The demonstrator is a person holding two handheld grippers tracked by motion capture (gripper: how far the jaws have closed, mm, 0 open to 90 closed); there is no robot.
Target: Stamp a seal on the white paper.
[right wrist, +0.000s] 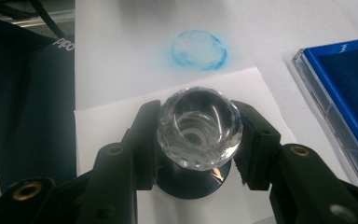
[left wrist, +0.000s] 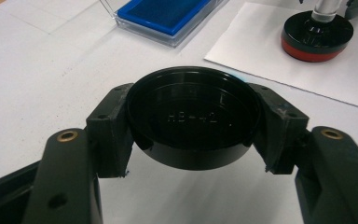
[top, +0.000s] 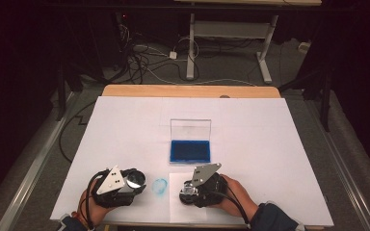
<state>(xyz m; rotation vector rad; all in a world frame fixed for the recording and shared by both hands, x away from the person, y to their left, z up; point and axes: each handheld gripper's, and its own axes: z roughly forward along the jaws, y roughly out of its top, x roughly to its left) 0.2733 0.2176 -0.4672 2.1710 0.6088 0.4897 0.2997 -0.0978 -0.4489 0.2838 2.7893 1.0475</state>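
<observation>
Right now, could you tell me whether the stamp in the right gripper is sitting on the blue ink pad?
No, the stamp rests on the white paper sheet, apart from the blue ink pad.

White table cover (top: 270,144) over a wooden tabletop (top: 188,90), open clear case with blue pad (top: 190,150) at centre, round blue ink smudge (top: 160,186) at its seven o'clock, desk legs (top: 229,45) and tangled cables (top: 144,60) on the floor at twelve o'clock

Two grippers up: the left gripper (top: 136,181) with one black round cap (left wrist: 193,122), the right gripper (top: 189,192) with one clear-handled stamp (right wrist: 198,128). One blue ink pad (top: 190,150) far centre, one blue ring print (top: 160,186), one small paper sheet (top: 176,211).
</observation>
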